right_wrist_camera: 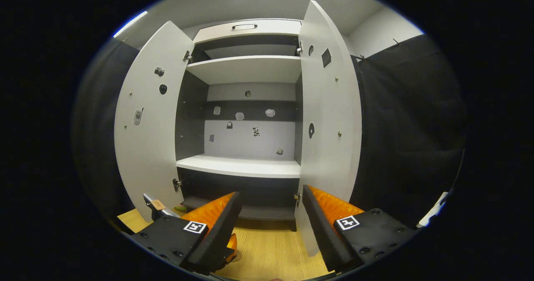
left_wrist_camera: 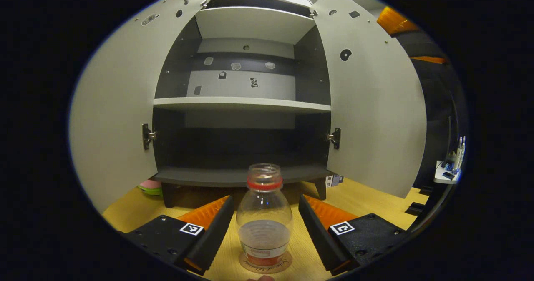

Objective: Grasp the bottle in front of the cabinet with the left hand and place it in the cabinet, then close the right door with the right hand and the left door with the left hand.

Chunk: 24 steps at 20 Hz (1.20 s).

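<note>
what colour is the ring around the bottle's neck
Red, on the clear bottle; it shows best in the left gripper view.

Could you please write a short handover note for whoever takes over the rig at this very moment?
Left gripper: open, one finger on each side of the clear plastic bottle with a red neck ring and no cap, not visibly pressing on it.
Right gripper: open and holding nothing, facing the cabinet.
The bottle stands upright on a round coaster on the wooden floor, in front of the grey two-door cabinet. Left door and right door are both wide open.
Done: left gripper lined up on the bottle.
Left: grasp, place inside, close right door, then left door.
</note>
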Available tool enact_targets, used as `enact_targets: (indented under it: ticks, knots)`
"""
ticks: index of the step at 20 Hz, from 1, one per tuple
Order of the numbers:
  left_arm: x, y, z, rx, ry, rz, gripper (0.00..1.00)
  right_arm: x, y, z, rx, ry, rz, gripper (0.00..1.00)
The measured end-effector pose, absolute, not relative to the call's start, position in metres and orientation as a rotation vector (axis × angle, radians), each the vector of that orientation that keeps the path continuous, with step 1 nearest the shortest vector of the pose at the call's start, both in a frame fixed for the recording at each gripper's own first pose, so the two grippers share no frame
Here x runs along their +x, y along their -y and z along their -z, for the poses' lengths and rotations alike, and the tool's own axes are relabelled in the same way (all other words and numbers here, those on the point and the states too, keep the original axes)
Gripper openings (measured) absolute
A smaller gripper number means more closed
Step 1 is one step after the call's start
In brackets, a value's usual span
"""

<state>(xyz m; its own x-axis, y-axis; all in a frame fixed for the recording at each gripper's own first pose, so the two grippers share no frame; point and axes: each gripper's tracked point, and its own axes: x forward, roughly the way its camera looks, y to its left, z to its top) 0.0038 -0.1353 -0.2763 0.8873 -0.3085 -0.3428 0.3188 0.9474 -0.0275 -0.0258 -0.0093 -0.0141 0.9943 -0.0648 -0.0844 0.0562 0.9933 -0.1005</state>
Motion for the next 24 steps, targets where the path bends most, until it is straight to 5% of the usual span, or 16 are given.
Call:
enact_targets:
  ticks: [9, 10, 11, 24]
  knots:
    - [-0.014, 0.119, 0.316, -0.029, -0.442, 0.260, 0.94, -0.027, 0.002, 0.016, -0.105, -0.096, 0.037, 0.97]
    - [-0.017, 0.115, 0.318, -0.007, -0.458, 0.247, 0.91, -0.027, 0.002, 0.016, -0.105, -0.095, 0.035, 0.97]
    - [-0.018, 0.113, 0.314, -0.002, -0.466, 0.255, 0.73, -0.026, 0.001, 0.016, -0.103, -0.094, 0.032, 0.97]
    - [0.040, 0.105, 0.070, -0.164, -0.153, 0.292, 0.71, -0.021, 0.018, 0.012, -0.090, -0.050, 0.062, 0.97]
